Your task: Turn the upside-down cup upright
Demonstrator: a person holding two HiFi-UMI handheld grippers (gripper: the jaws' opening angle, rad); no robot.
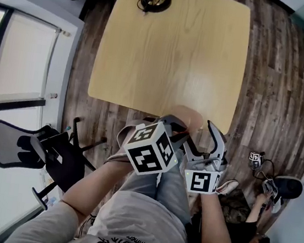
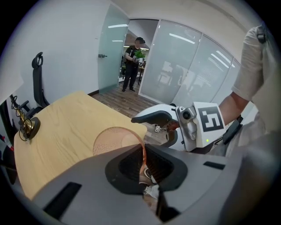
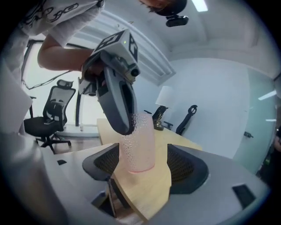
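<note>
Left gripper (image 2: 143,165) is clenched on the cup (image 3: 138,145), pinching its thin wall at the rim. Right gripper (image 3: 139,162) is spread wide, pads either side of the cup, touching nothing. The cup is right at the near edge of the table (image 1: 172,48). I reckon the flip is about done: I'm gripping the wall from above, so the mouth looks to be up. Whether the base is actually down on the table, I can't tell.

Next, I'd say: make sure it sits flat on the table, a little in from that edge, then let the left go and pull it straight off the rim without tipping the cup.

The right gripper view gives me the whole dimpled cup standing tall. The left gripper view only gives a sliver of wall. The head view mostly hides the cup behind both grippers.
</note>
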